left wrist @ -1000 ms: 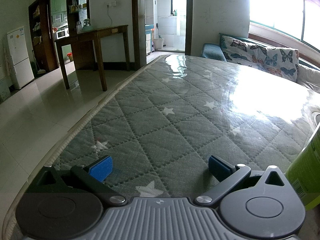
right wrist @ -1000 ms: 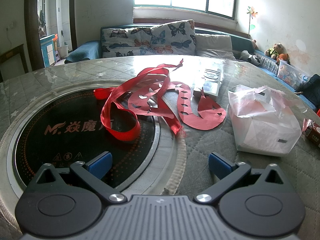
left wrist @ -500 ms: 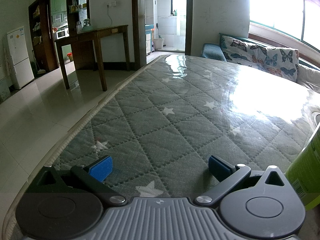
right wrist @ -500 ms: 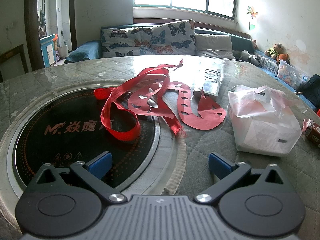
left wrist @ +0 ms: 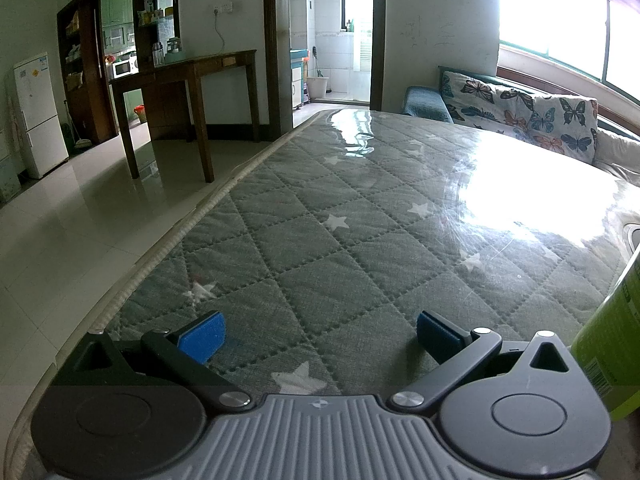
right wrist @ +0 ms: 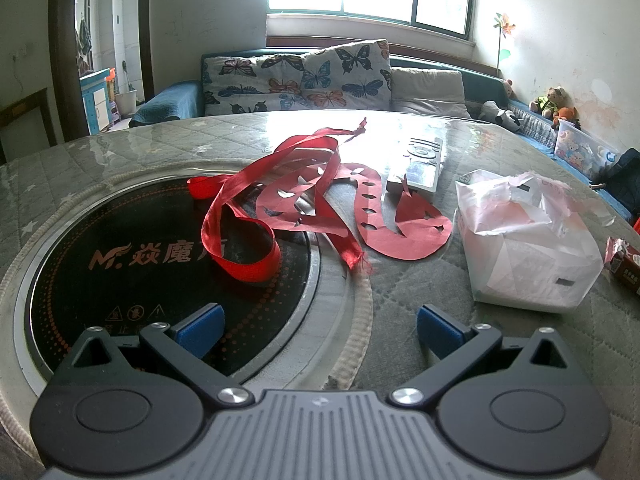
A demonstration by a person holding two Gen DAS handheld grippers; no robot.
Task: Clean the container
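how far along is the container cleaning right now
Nothing looks done yet. Both the left gripper and the right gripper are open and hold nothing. The green container stands at the right edge of the left wrist view, untouched. Nothing is in hand. Left to do: pick up the container and clean it. No cloth or wiping tool is clearly visible; only a red ribbon and a white plastic bag lie ahead.

A green container (left wrist: 616,340) is cut off by the right edge of the left wrist view, its top and label unreadable; window glare washes out part of the quilted table (left wrist: 532,196), and a red packet (right wrist: 624,266) is cropped in the right wrist view
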